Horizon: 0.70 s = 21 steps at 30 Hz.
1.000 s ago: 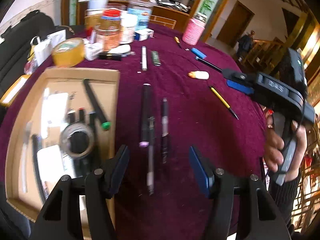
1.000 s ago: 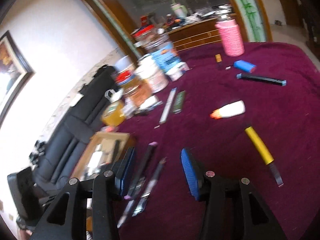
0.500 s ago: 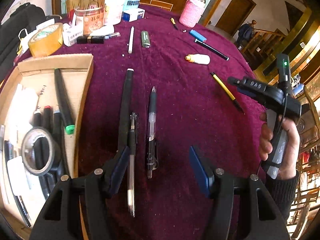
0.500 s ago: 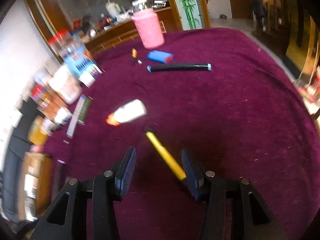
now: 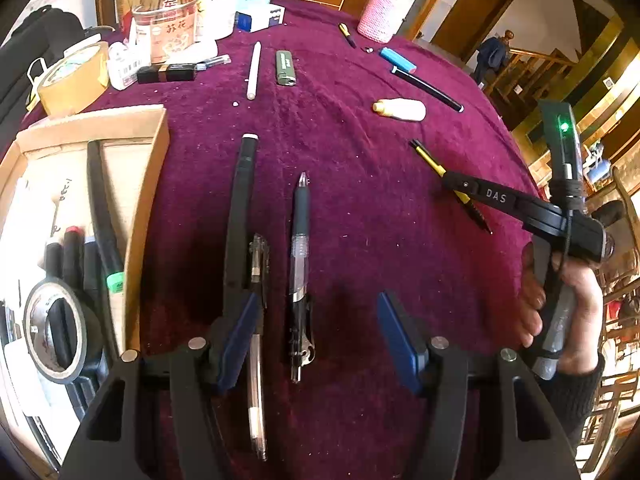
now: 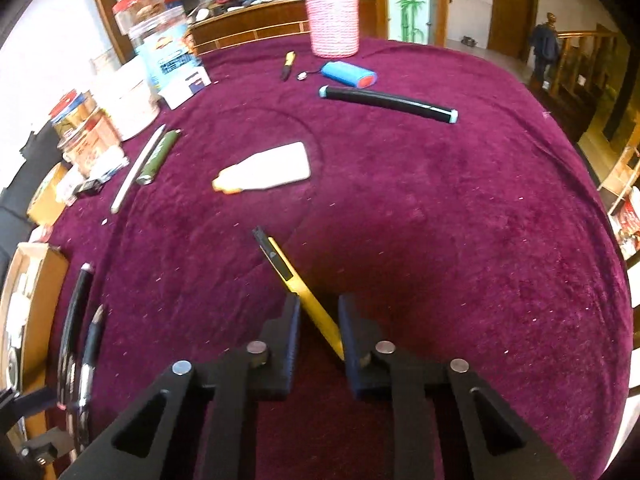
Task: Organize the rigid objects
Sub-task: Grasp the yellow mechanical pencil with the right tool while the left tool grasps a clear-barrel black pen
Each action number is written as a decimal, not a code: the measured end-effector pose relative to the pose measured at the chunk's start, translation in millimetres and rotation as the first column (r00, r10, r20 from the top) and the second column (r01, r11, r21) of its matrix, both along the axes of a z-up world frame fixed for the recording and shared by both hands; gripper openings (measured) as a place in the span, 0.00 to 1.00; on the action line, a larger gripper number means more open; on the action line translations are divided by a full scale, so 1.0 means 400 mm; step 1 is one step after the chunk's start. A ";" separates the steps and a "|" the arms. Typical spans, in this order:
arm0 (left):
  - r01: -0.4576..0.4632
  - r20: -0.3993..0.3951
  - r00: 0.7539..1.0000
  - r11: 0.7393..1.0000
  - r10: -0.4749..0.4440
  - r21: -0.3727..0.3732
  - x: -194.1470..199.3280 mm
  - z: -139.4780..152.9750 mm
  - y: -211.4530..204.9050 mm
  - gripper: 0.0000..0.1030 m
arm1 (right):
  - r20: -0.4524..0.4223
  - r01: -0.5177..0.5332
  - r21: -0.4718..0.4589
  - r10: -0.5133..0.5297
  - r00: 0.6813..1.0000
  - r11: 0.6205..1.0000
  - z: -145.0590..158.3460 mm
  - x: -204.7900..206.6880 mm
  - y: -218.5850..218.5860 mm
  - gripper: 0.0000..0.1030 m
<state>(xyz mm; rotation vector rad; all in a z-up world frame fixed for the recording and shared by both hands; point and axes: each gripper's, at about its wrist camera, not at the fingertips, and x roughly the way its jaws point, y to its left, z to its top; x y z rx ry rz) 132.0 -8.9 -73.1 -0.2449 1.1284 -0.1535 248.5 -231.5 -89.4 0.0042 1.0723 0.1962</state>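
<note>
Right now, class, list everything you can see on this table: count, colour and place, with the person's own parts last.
Yellow utility knife: 1, between the closing right jaws.
Black gel pen: 1, between open left jaws.
Long black marker: 1, beside it.
White glue bottle: 1, centre.
Green lighter: 1, far side.
Blue cylinder: 1, near pink jar.
Cardboard tray: 1, left.
Left gripper: open.
Right gripper: closing.
Hand: 1, right.
</note>
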 end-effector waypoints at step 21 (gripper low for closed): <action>0.030 -0.041 0.999 0.996 -0.026 0.081 0.080 -0.052 -0.056 0.42 | -0.047 -0.084 0.053 0.086 0.995 0.995 -0.005 -0.017 0.024 0.09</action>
